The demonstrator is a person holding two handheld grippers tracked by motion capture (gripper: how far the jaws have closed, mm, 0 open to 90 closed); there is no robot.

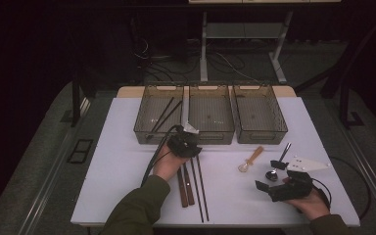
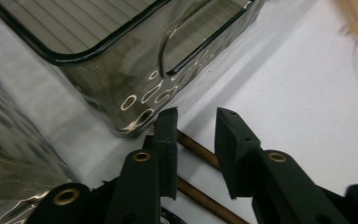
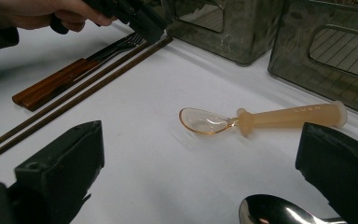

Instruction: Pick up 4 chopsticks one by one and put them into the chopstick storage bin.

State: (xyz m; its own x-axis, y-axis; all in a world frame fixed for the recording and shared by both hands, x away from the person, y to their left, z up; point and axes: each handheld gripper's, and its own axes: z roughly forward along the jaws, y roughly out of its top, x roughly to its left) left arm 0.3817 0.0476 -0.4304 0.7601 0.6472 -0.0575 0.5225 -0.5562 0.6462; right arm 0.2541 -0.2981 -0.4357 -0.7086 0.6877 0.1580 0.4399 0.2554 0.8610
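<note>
Left gripper (image 2: 193, 140) is held with jaws part spread astride the chopsticks' (image 2: 200, 151) far ends, beside the bins (image 2: 121, 70); no pinch is seen. Thin, stiff, light, likely slippery: best taken mid-length. Right gripper (image 3: 200, 177) rests spread wide.

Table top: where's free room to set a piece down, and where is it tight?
Bare: the left strip of the table beside the left tongs, and the patch between chopsticks and amber spoon. Crowded: around the right tongs near the metal spoon.
</note>
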